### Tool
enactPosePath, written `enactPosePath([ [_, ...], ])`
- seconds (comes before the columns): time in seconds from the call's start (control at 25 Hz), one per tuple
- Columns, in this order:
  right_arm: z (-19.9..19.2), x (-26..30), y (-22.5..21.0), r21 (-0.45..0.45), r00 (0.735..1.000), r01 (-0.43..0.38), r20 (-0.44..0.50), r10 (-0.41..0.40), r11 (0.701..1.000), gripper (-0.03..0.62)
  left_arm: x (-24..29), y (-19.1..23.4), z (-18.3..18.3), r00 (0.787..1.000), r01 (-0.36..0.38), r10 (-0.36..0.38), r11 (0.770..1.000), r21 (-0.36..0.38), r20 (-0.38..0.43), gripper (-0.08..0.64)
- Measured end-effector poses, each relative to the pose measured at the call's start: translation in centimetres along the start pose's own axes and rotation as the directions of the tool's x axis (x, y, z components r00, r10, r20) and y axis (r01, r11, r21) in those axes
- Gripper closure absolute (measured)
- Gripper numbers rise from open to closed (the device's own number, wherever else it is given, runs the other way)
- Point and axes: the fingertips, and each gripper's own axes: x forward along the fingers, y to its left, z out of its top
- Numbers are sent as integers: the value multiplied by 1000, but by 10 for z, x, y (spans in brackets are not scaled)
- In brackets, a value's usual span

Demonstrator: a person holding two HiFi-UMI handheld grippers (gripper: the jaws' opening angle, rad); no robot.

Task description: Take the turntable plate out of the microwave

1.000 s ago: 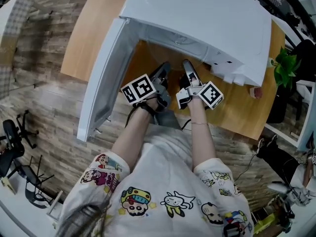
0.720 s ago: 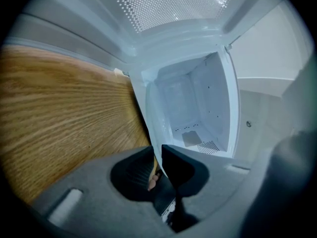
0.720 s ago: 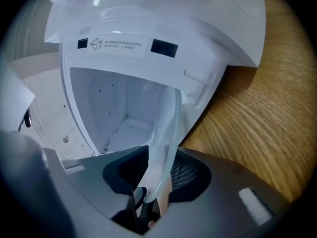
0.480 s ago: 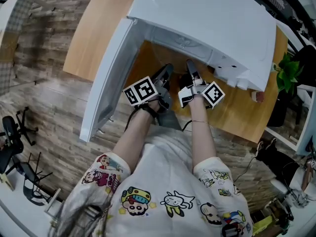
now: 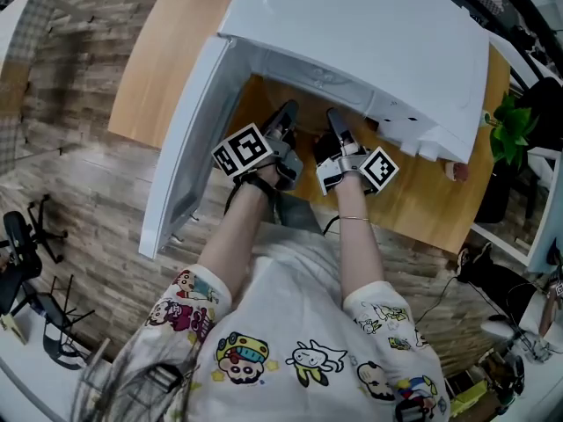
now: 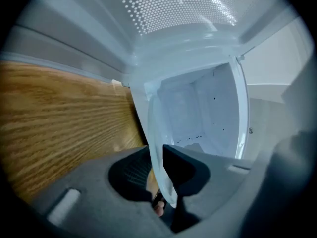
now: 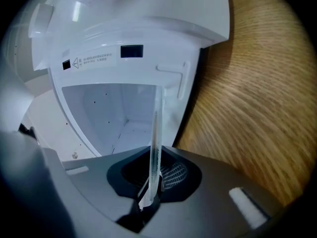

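The white microwave [image 5: 369, 33] stands on a wooden table with its door [image 5: 189, 139] swung open to the left. Both grippers reach into the opening side by side. The clear glass turntable plate [image 6: 198, 108] runs edge-on between the left gripper's [image 6: 161, 175] dark pads, which touch its rim while the jaws are opening slightly. In the right gripper view the plate [image 7: 156, 128] stands as a thin upright edge between the right gripper's [image 7: 153, 177] pads, whose jaws are closing onto it. From the head view the left gripper [image 5: 286, 117] and right gripper [image 5: 334, 121] sit at the cavity mouth; the plate is hidden there.
The wooden table [image 5: 167, 42] extends left of the door and right of the microwave. A green plant [image 5: 506, 117] and a small object [image 5: 456, 170] sit at the table's right end. An office chair [image 5: 22, 244] stands on the floor at the left.
The left gripper has shifted a little up and left toward the microwave opening. The right hand has stayed at the same spot.
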Motion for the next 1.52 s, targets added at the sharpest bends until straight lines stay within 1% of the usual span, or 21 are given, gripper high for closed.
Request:
enactPosePath([
  [0.2,-3,-2,2,-5,1000,-2,-22,2,1000,552,-4,0,-2,1000,7,-7,1000,-11,4,500],
  [0.48,-8,-9,10,-42,999,2,-49,-4,999,552,-14,-3,-7,999,30,-30,999,-28,17,506],
  [0.76,-16,-17,20,-54,998,-12,-66,9,998,548,-27,-11,-9,999,35,-35,999,-8,26,509],
  [1.0,-26,-28,24,-64,997,-3,-76,-2,998,544,-42,-14,-15,999,31,-31,999,-8,36,509],
  [1.12,-29,-32,25,-59,997,-1,-83,-4,998,543,-48,-17,-16,998,31,-31,1000,-4,49,510],
  [1.32,-37,-43,28,-23,996,-12,-86,10,1000,541,-60,-21,-22,997,31,-30,1000,-3,74,514],
  [1.52,-42,-46,37,-21,996,-29,-85,27,999,541,-69,-30,-20,995,50,-51,999,12,86,515],
])
